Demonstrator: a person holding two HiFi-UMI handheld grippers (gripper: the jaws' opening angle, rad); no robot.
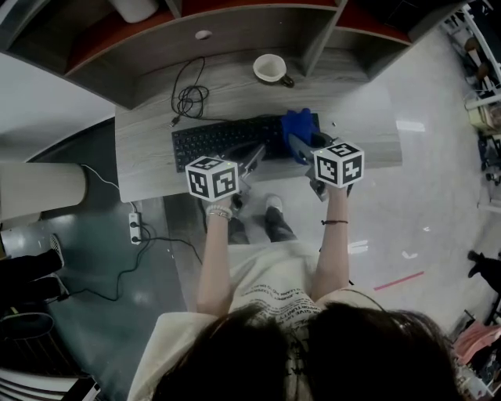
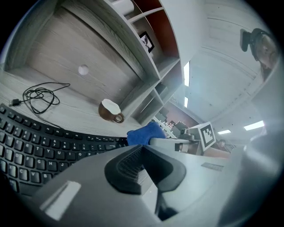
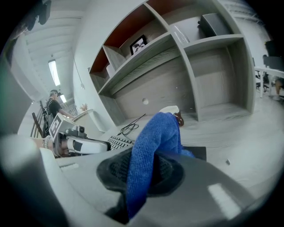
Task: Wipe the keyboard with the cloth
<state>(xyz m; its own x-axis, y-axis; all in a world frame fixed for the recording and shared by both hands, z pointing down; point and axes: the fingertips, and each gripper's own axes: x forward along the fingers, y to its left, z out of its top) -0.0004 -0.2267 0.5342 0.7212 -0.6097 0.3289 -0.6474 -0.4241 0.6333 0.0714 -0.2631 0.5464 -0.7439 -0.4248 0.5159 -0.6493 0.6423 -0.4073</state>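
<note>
A black keyboard (image 1: 215,139) (image 2: 35,144) lies along the front of the grey desk (image 1: 149,157). My right gripper (image 1: 301,146) (image 3: 148,170) is shut on a blue cloth (image 1: 297,124) (image 3: 155,142), which drapes over its jaws above the keyboard's right end (image 3: 116,142). The cloth (image 2: 144,134) also shows in the left gripper view, beyond the keys. My left gripper (image 1: 252,155) (image 2: 143,150) hovers over the keyboard's front edge, just left of the right one, with its jaws shut and nothing between them.
A brown cup (image 1: 272,69) (image 2: 109,110) (image 3: 174,111) stands behind the keyboard. A coiled black cable (image 1: 188,98) (image 2: 40,94) lies at the back left. Shelf cubbies (image 1: 235,23) rise behind the desk. A power strip (image 1: 135,227) lies on the floor below left.
</note>
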